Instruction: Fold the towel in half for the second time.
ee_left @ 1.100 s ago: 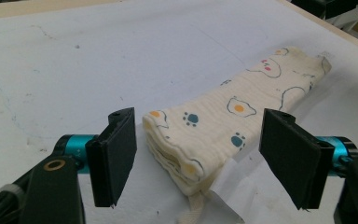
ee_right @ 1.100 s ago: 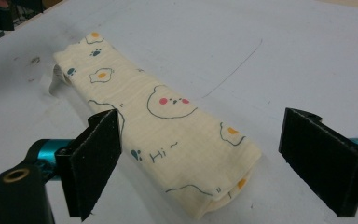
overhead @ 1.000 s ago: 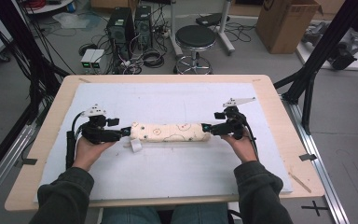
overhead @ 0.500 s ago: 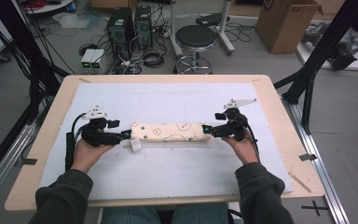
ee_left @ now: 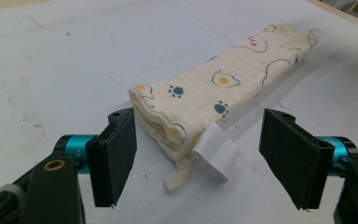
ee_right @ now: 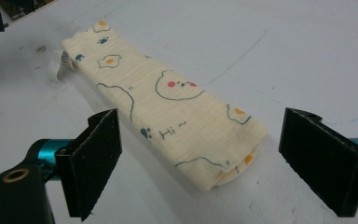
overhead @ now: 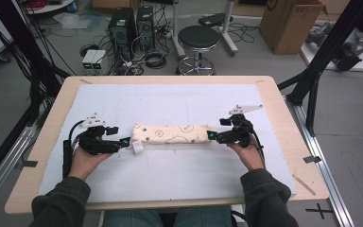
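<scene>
Cloth [overhead: 170, 134], folded into a long thin strip, lies flat on the white sheet [overhead: 179, 101] near the middle of the table [overhead: 283, 113]. It is cream with little eggs, paws and bears on it. A white tag [ee_left: 214, 151] sticks out at its 9 o'clock end. The left gripper [overhead: 123, 142] sits just off that end, at 9 o'clock from the cloth, its jaws spread wide and holding nothing. The right gripper [overhead: 212, 136] sits at the 3 o'clock end, its jaws spread wide too, one on each side of the cloth's tip, not pinching it
</scene>
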`<move>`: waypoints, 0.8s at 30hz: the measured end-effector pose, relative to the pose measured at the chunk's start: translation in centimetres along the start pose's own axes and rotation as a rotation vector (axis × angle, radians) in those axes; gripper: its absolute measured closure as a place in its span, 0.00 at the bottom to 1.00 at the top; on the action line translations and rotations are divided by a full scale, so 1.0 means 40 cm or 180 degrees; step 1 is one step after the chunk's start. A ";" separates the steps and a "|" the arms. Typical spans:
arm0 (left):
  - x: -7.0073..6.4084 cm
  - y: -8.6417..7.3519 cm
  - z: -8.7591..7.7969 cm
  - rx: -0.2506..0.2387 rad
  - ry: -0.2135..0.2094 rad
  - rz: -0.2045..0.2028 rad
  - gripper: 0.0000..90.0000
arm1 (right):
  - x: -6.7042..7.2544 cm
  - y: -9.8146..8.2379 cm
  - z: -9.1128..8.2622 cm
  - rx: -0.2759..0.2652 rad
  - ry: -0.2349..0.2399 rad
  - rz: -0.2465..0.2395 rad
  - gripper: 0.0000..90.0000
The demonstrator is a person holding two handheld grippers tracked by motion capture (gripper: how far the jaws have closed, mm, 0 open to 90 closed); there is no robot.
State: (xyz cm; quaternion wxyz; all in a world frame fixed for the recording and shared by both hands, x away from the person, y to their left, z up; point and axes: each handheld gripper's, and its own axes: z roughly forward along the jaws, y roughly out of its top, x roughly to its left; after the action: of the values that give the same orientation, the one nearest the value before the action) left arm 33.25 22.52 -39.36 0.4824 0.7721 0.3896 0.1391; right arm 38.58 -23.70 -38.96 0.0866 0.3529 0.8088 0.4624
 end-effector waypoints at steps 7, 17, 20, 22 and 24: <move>-0.011 -0.012 -0.017 -0.0010 -0.0010 0.0037 0.31 | 0.015 0.000 -0.003 0.0012 0.0017 -0.0046 0.14; -0.023 -0.033 -0.040 -0.0024 -0.0008 0.0041 0.30 | 0.033 -0.003 -0.011 -0.0010 0.0043 -0.0105 0.14; -0.025 -0.036 -0.045 -0.0025 0.0002 0.0057 0.30 | 0.034 -0.009 -0.011 -0.0015 0.0046 -0.0095 0.14; -0.026 -0.039 -0.048 -0.0026 -0.0004 0.0043 0.30 | 0.033 -0.014 -0.012 -0.0022 0.0048 -0.0105 0.14; -0.027 -0.041 -0.051 -0.0023 -0.0001 0.0048 0.30 | 0.034 -0.021 -0.015 -0.0024 0.0050 -0.0084 0.14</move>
State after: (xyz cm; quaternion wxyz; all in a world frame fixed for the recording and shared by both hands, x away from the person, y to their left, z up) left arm 30.55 23.42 -39.58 0.4841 0.7733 0.3833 0.1439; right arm 36.90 -23.51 -39.03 0.0875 0.3382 0.8123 0.4671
